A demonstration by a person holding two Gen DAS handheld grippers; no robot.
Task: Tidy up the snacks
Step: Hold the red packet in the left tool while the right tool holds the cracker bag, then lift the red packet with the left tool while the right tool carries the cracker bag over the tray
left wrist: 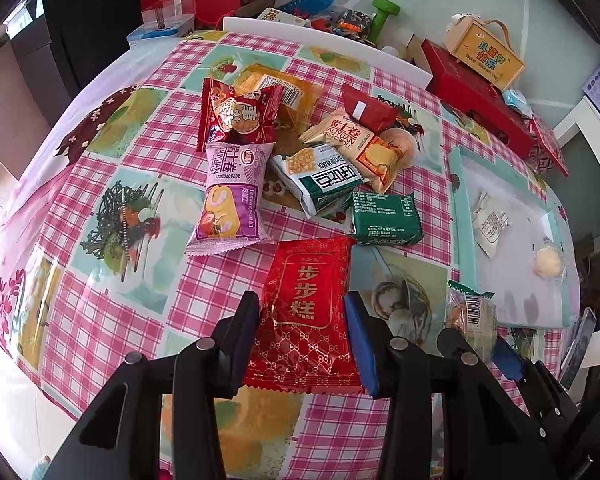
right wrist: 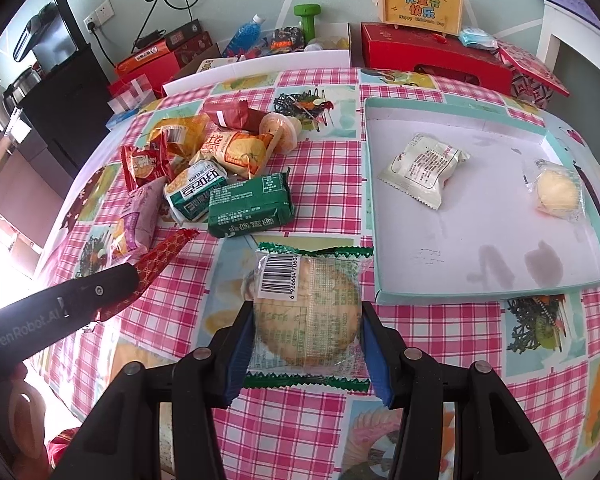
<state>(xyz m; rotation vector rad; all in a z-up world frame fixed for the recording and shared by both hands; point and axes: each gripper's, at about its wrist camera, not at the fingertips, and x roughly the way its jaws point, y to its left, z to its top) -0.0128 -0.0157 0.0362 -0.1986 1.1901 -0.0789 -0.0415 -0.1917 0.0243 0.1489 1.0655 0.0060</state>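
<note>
Snacks: red gold-print cake packet [left wrist: 306,312] clamped between the pads of the left claw [left wrist: 304,344], lifted off the table [left wrist: 100,320]. Clear cookie packet with green crimped ends and a barcode [right wrist: 306,312] gripped by the right claw [right wrist: 306,344], pads pressing both sides, held above the checked tablecloth just beside the tray. Mint-rimmed white tray [right wrist: 370,200] on the right side of the table holds a white wrapped bun packet [right wrist: 424,168] and a clear-wrapped yellow pastry [right wrist: 558,192], apart from each other. Remaining pile sits mid-table: purple swiss roll packet [left wrist: 230,196], dark red packet [left wrist: 240,114], beige swiss roll packet [left wrist: 356,144], white-green cracker packet [left wrist: 320,178], dark green packet [left wrist: 386,216] nearest the tray. Pile items overlap and touch. Red gift boxes and clutter along the far edge.
</note>
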